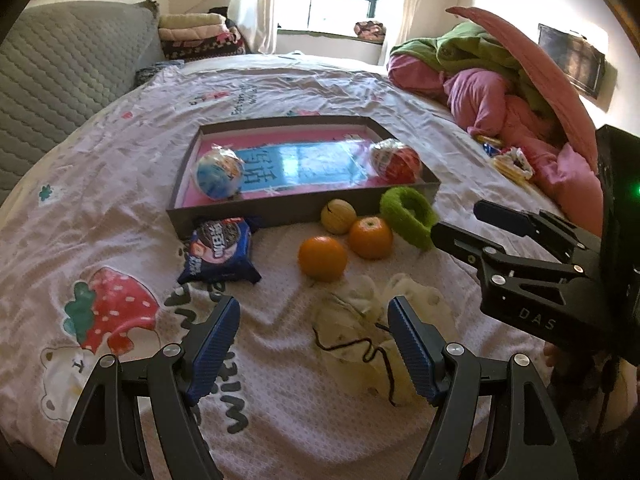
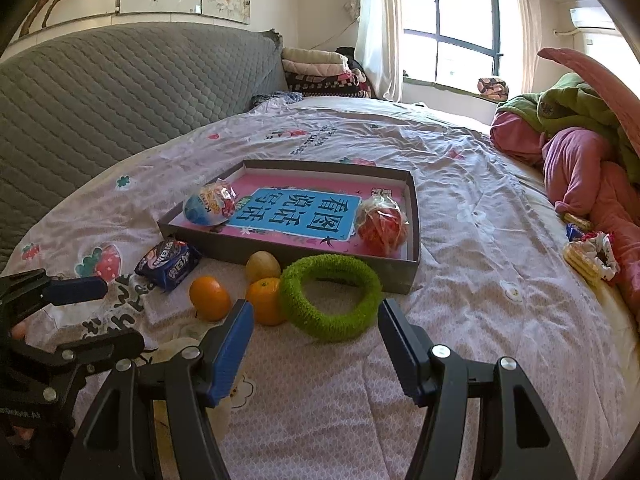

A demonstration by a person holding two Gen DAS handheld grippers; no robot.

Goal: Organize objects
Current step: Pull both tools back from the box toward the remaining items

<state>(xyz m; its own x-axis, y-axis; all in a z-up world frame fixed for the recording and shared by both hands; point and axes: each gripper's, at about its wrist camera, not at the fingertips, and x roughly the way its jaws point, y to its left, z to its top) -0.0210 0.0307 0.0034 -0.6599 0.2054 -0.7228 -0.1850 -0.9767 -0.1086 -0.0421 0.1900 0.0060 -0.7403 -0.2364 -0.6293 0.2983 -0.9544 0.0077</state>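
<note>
A shallow grey box with a pink and blue base lies on the bed and holds a blue wrapped ball and a red wrapped ball. In front of it lie two oranges, a tan round fruit, a green fuzzy ring, a blue cookie packet and a pale cloth pouch. My left gripper is open above the pouch. My right gripper is open just short of the ring.
A heap of pink and green bedding lies at the right, with snack packets beside it. A grey quilted headboard stands at the left. Folded blankets sit by the window.
</note>
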